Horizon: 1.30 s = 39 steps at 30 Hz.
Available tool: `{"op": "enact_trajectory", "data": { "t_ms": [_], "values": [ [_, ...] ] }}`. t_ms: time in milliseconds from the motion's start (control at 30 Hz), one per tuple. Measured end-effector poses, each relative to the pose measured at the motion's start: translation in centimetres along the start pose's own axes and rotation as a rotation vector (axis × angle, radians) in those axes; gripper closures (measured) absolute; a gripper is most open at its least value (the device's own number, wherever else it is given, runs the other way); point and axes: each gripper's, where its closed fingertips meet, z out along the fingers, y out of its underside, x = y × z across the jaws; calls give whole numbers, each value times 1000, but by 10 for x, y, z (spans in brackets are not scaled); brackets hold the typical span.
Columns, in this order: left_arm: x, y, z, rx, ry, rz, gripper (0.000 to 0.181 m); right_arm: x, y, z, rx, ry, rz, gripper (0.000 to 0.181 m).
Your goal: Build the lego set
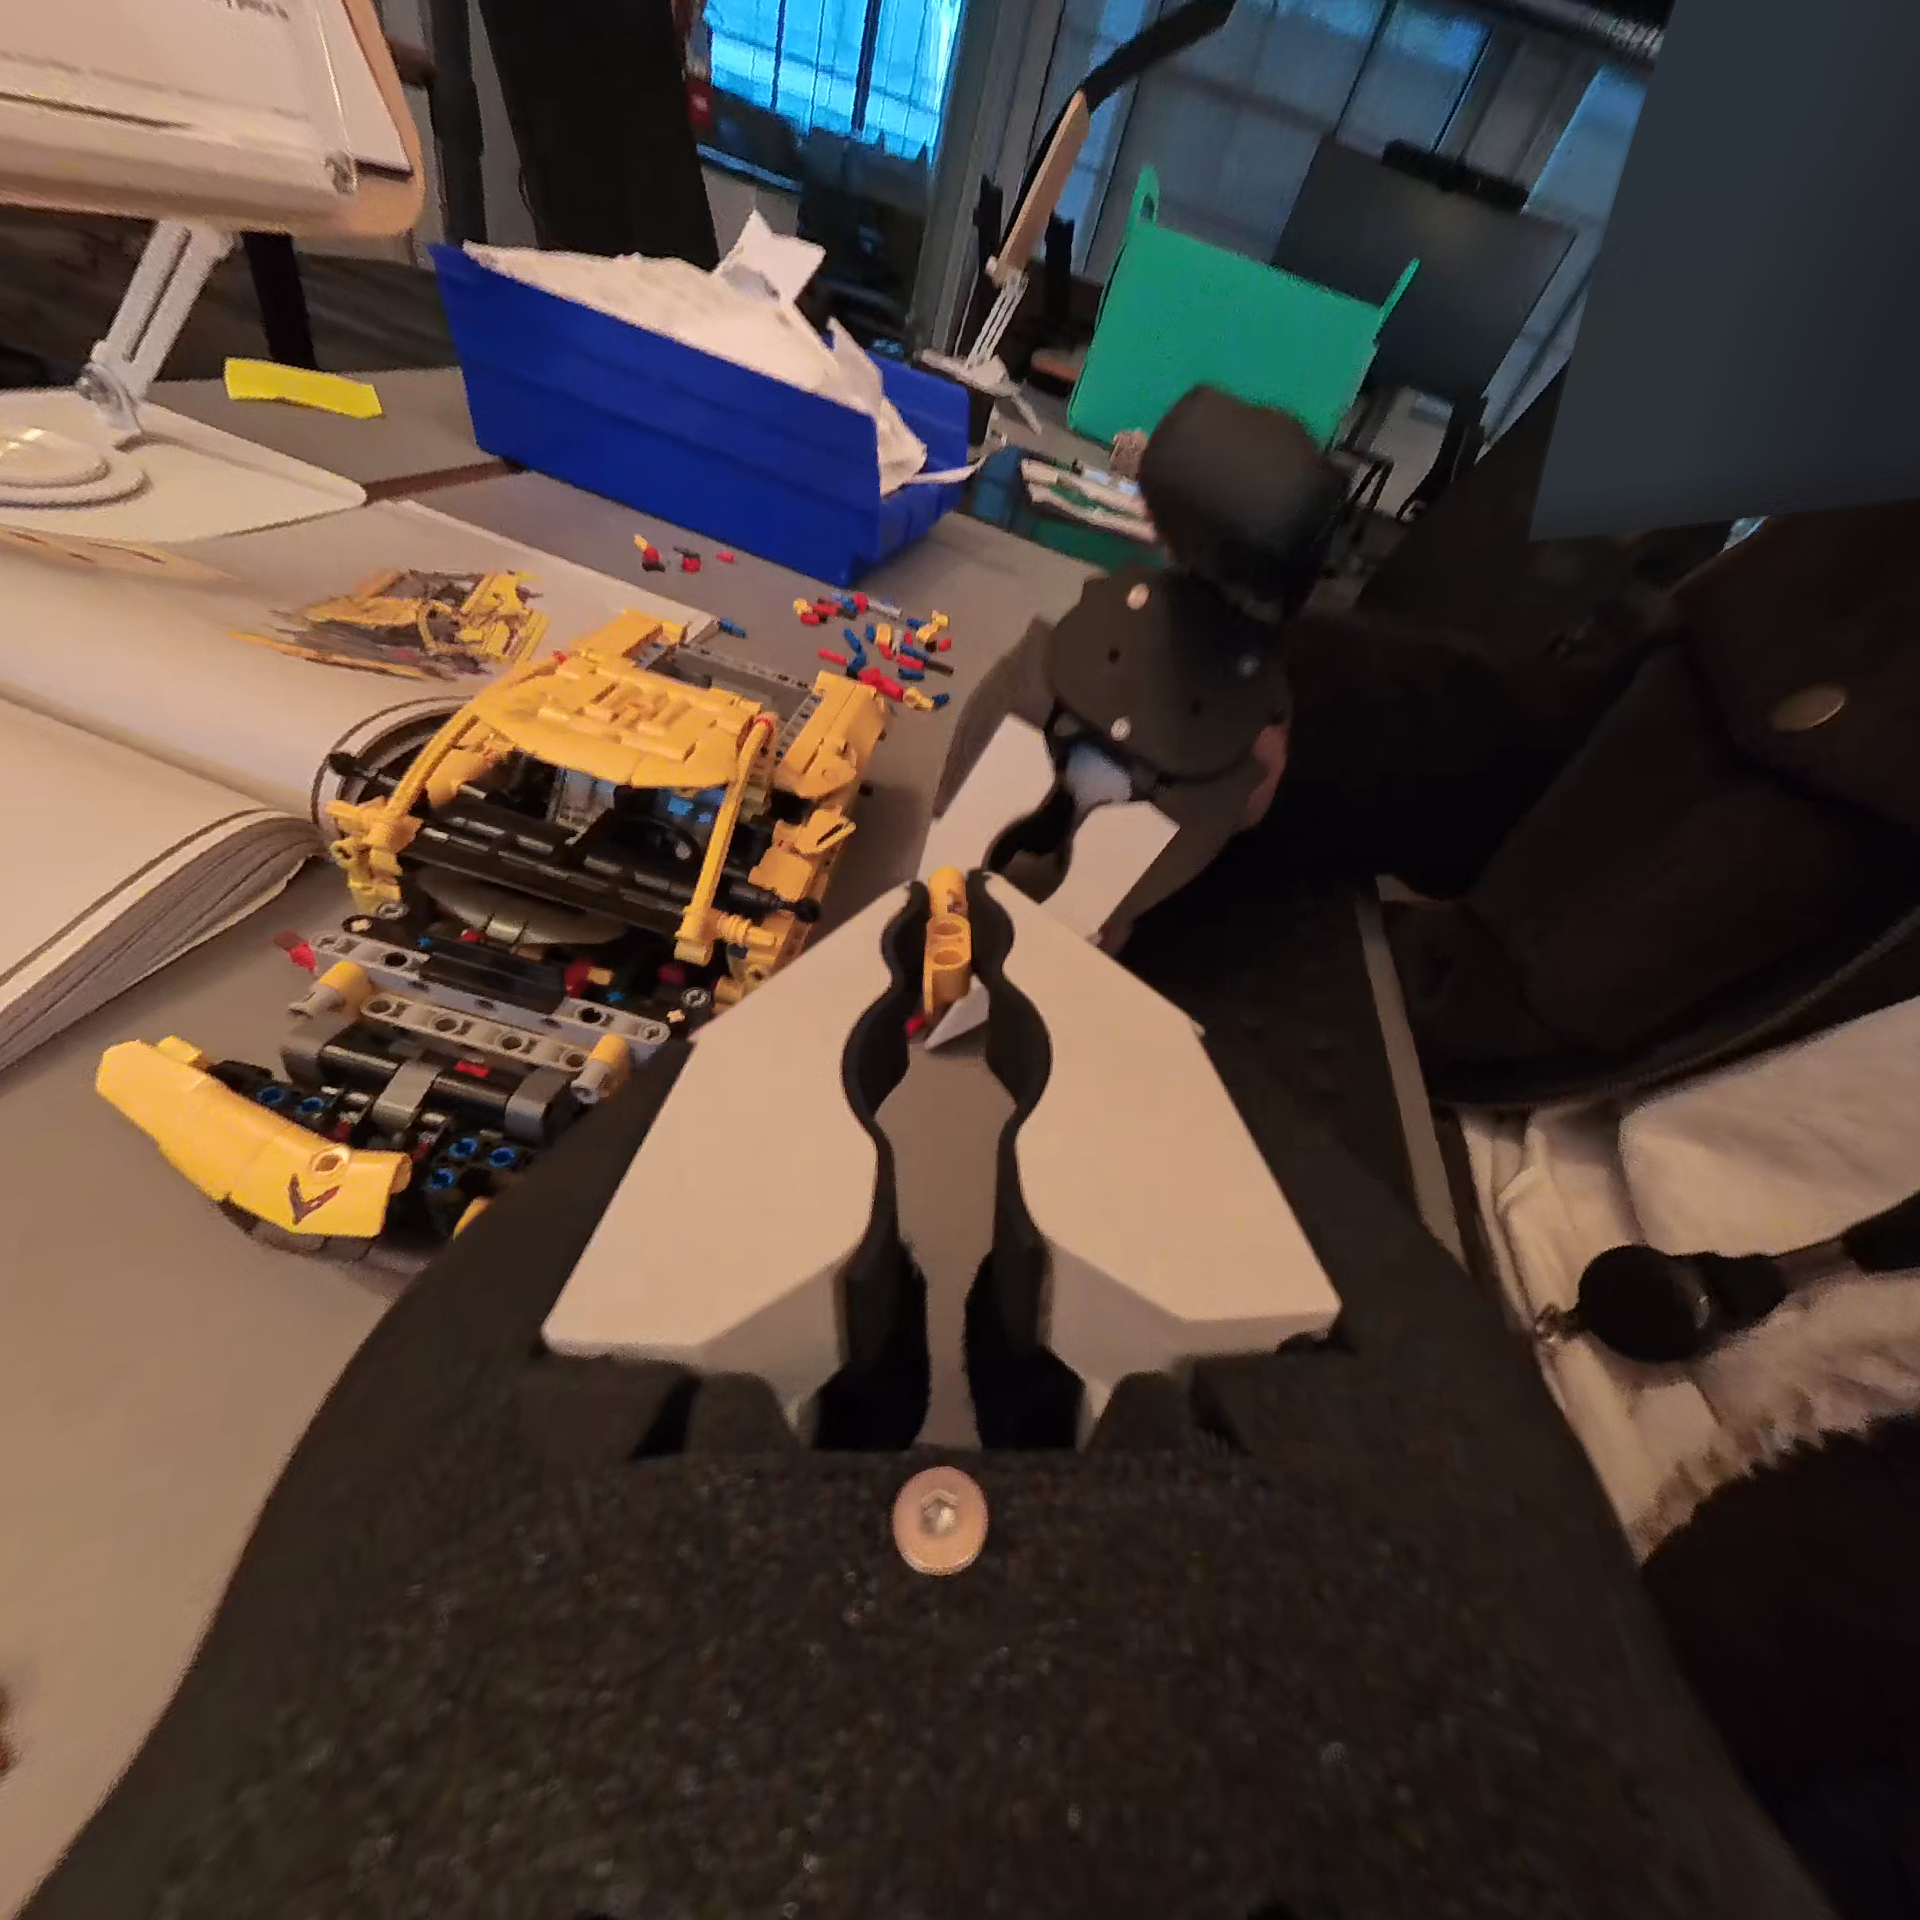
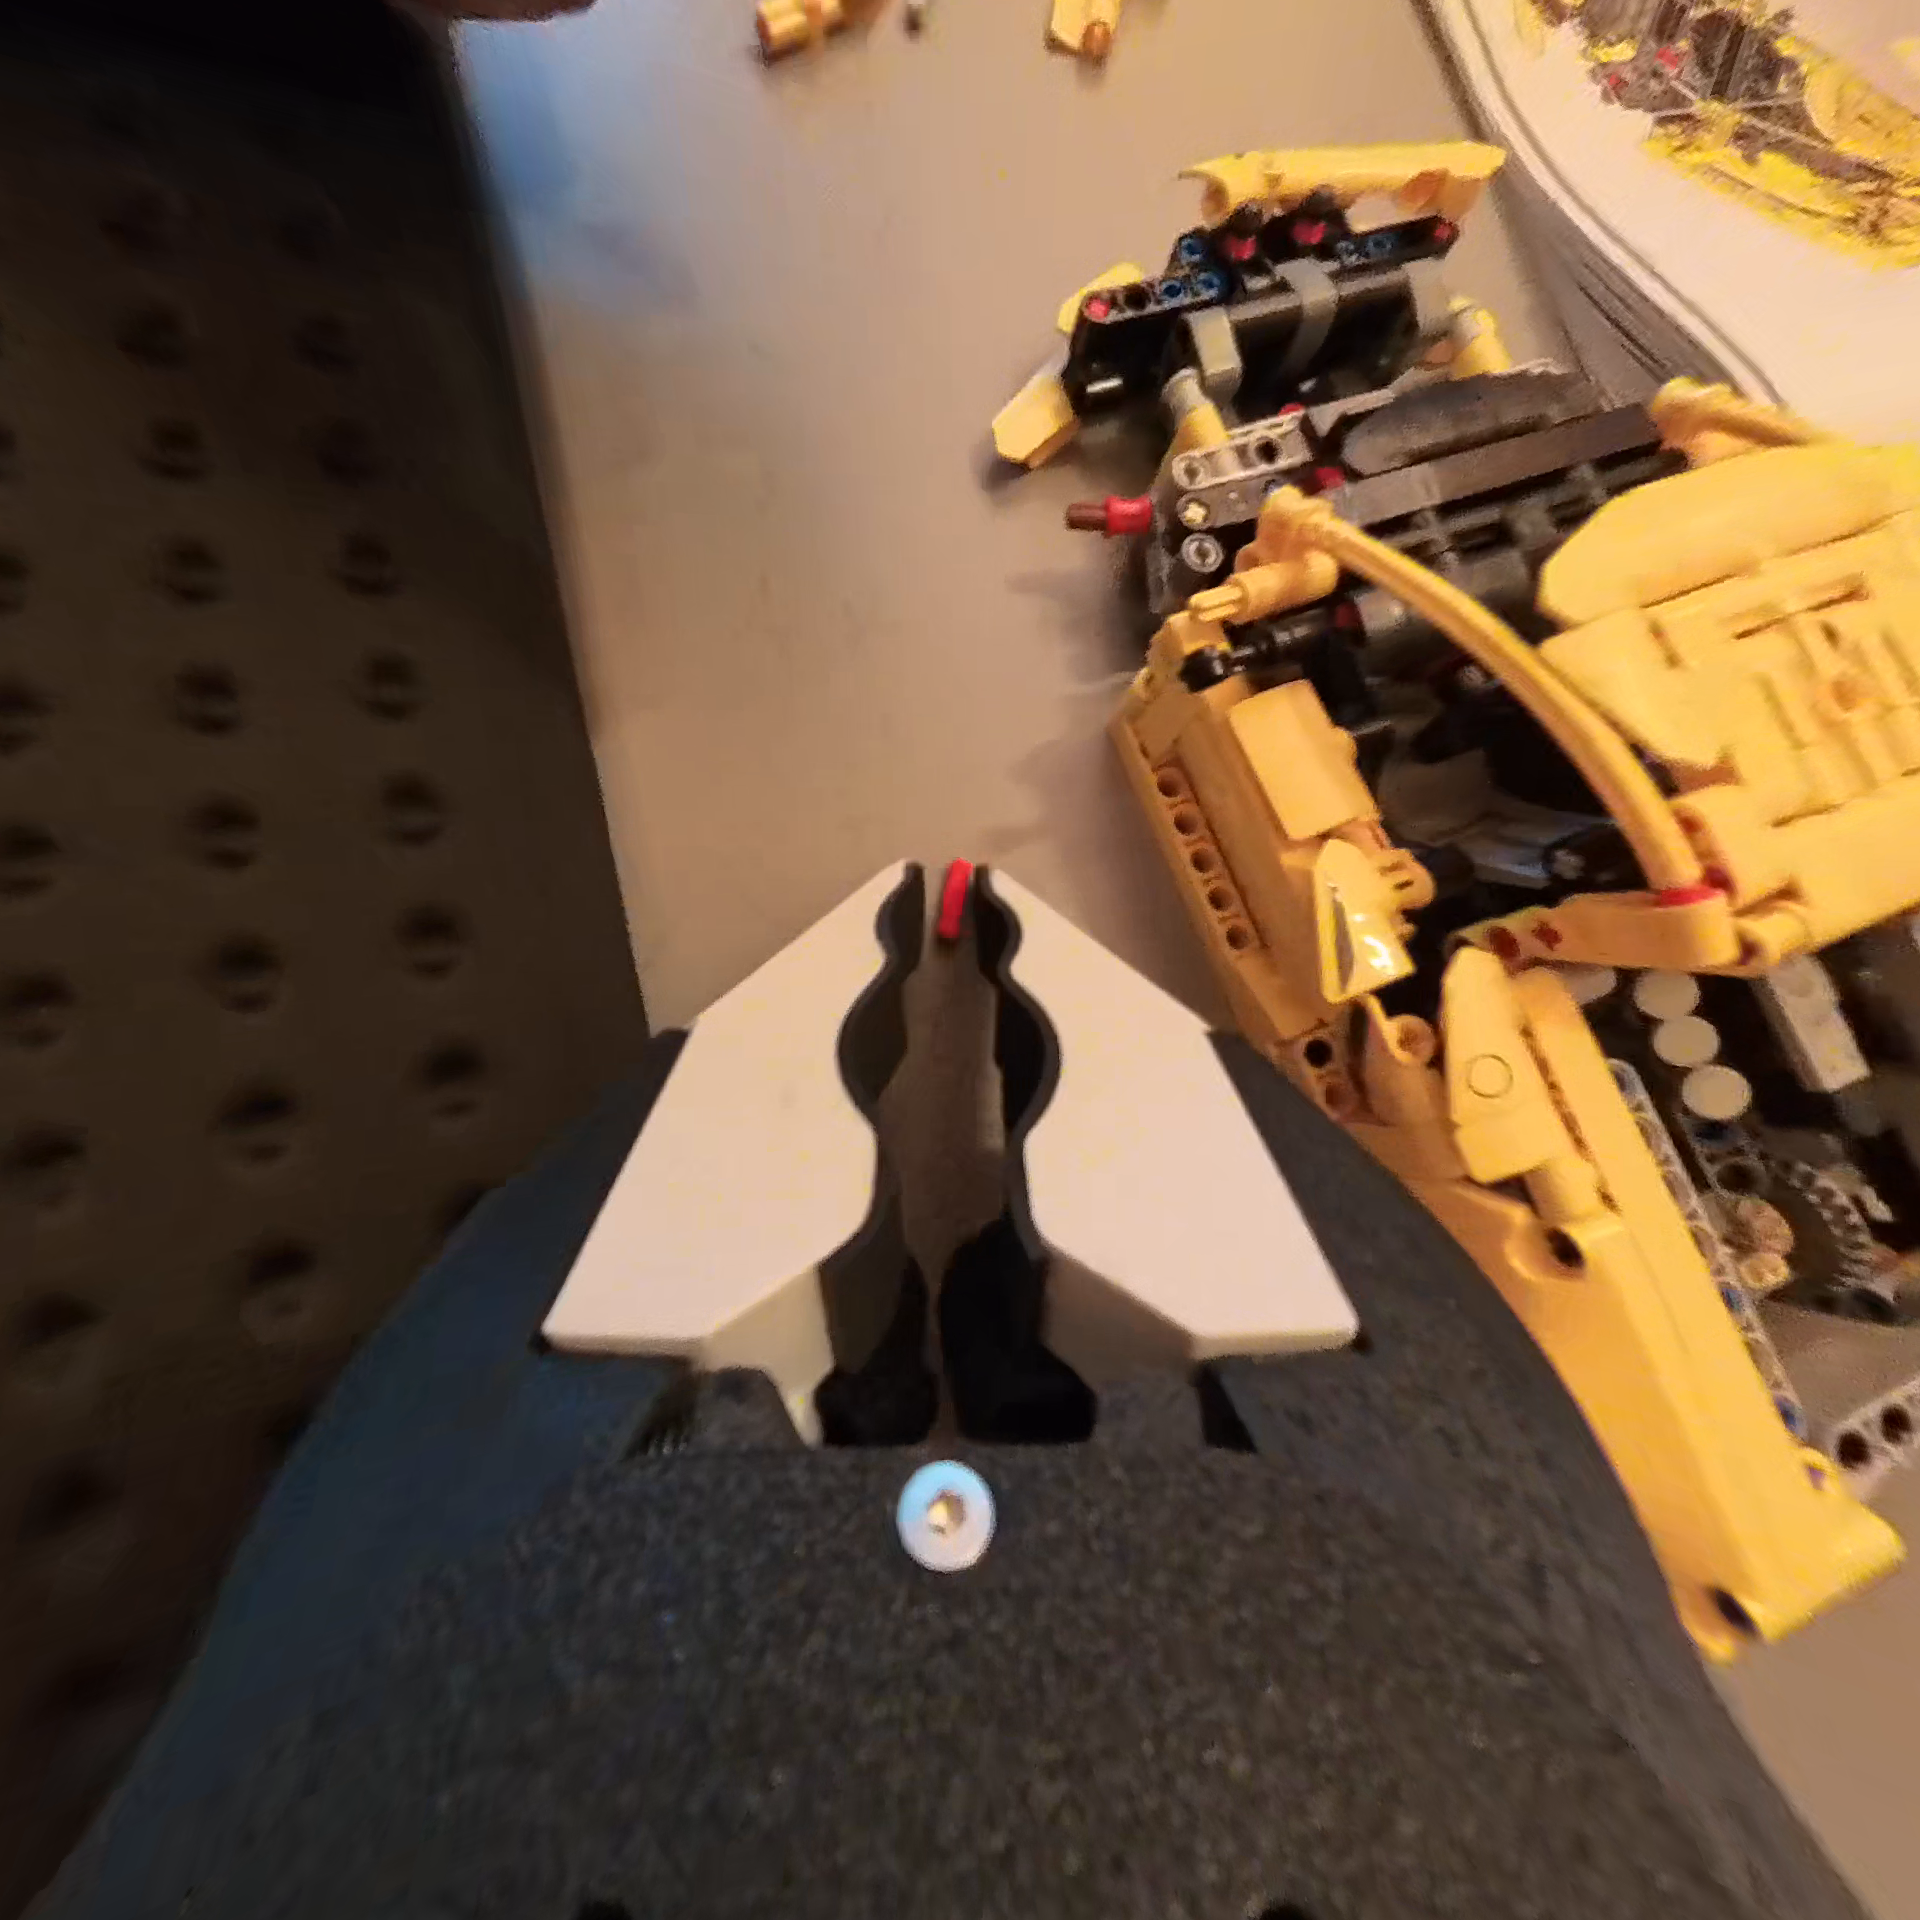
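grey table [image 1: 156, 1195] | blue-lit windows [image 1: 831, 62] at back | dim rm | dark studded mat [image 2: 260, 727]

The yellow car model [image 2: 1507, 831] is cut by the right edge; the loose small pieces [image 1: 883, 649] look too small, perhaps pins; the open booklet [image 1: 156, 727] leaves the frame.

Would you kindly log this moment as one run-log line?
left tongs: shut on yellow piece | right tongs: shut on red pin | yellow car: on table, unfinished
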Motion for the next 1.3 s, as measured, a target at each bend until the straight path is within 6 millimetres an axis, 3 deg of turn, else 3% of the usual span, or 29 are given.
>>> {"op": "enact_trajectory", "data": {
  "t_ms": [267,533,833,900,967,1000,1067,1133,1200,1300],
  "values": [
    [7,-31,-16,196,82,-65,174,6,2,-1,-5,77,-58,178],
    [9,-30,-14,188,92,-61,174,5,9,-9,10,24,-47,174],
    [15,-22,-4,136,99,-7,174,4,1,-7,23,2,-137,178],
    [17,-39,-6,203,127,7,174,13,-38,-34,147,32,-202,179],
    [20,-70,-10,292,187,19,174,24,-91,-76,256,15,-281,179],
    [20,-88,-10,324,207,34,174,29,-116,-97,296,20,-361,179],
    [21,-134,-11,368,260,93,174,59,-156,-131,262,124,-519,179],
    [22,-186,-13,414,328,161,174,85,-193,-157,266,156,-561,179],
    [9,-215,-7,393,353,188,174,106,-224,-168,367,152,-505,179],
    [-26,-213,1,401,336,147,174,137,-221,-147,457,137,-347,179]
  ]
}}
